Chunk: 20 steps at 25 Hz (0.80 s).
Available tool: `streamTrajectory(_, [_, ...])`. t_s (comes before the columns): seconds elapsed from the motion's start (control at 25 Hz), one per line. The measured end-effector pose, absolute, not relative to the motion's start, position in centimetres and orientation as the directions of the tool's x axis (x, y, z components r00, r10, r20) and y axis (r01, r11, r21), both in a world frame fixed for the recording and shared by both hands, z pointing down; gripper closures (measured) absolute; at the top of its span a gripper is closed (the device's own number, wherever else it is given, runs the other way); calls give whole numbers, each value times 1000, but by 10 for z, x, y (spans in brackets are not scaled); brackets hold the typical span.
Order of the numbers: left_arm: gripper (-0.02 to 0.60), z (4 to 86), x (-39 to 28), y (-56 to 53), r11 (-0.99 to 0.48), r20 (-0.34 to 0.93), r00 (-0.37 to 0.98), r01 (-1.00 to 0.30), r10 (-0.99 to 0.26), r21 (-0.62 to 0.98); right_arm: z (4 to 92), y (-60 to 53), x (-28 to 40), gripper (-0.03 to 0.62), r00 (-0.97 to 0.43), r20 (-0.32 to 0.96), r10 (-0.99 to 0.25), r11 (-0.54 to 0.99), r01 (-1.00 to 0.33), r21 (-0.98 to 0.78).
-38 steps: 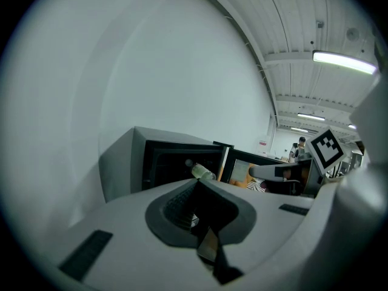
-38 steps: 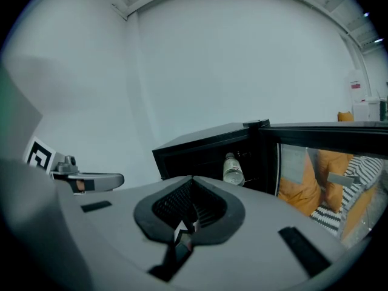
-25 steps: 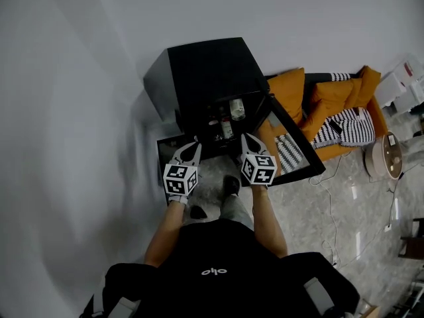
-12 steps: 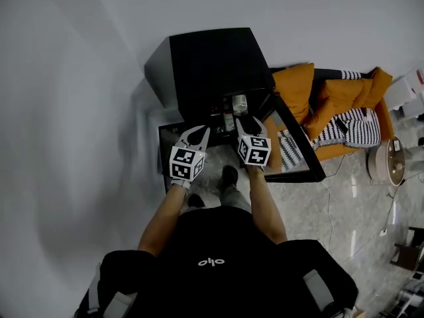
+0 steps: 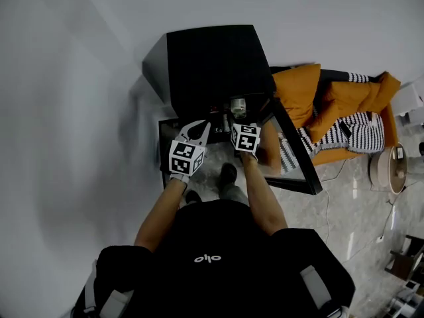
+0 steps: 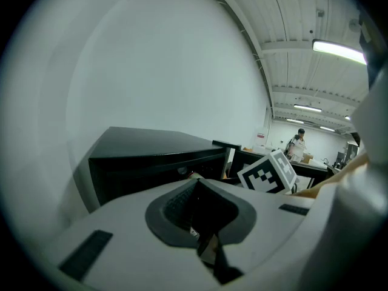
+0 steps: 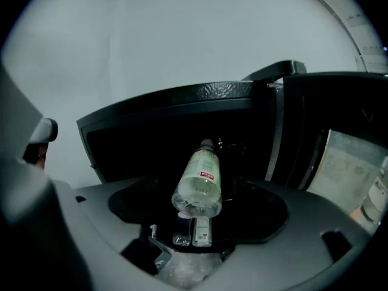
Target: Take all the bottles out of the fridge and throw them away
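A black fridge (image 5: 212,65) stands against the wall with its door (image 5: 295,161) swung open to the right. A clear bottle with a red label (image 7: 199,180) lies on its side on a shelf inside the fridge; in the head view that bottle (image 5: 238,106) shows at the fridge's mouth. Two smaller bottles (image 7: 191,231) stand below it. My right gripper (image 7: 197,214) is at the fridge's opening; its jaws have just been opening and stand wide, with the lying bottle ahead in the gap, untouched. My left gripper (image 5: 197,131) is shut and empty at the fridge's left front.
An orange sofa (image 5: 331,105) with striped cushions stands right of the open door. A round device (image 5: 391,167) and cables lie on the tiled floor at right. The white wall is close on the left. A person (image 6: 297,145) stands far off in the room.
Both grippers have moved forward toward the fridge. The right one has gone furthest, reaching the opening just before the lying bottle.
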State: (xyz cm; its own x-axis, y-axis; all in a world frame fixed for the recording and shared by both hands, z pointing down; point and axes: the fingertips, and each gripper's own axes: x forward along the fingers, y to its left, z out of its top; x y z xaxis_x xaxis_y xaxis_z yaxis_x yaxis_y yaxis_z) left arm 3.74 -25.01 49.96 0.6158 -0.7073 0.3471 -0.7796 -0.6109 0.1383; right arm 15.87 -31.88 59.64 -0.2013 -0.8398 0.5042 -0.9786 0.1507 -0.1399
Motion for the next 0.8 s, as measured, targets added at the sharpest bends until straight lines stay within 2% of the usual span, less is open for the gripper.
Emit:
streamTrajectory(0.56, [575, 516, 46, -269, -612, 396, 613, -777, -684, 146, 633, -346, 160, 220, -192, 572, -797, 148, -981, -122])
streamTrajectory(0.64, [575, 516, 46, -269, -614, 396, 614, -776, -682, 146, 632, -346, 161, 258, -184, 578, -795, 149, -983, -108])
streamTrajectory(0.8, [575, 516, 44, -265, -609, 394, 611, -779, -686, 148, 625, -339, 163, 260, -199, 572, -796, 148, -980, -135])
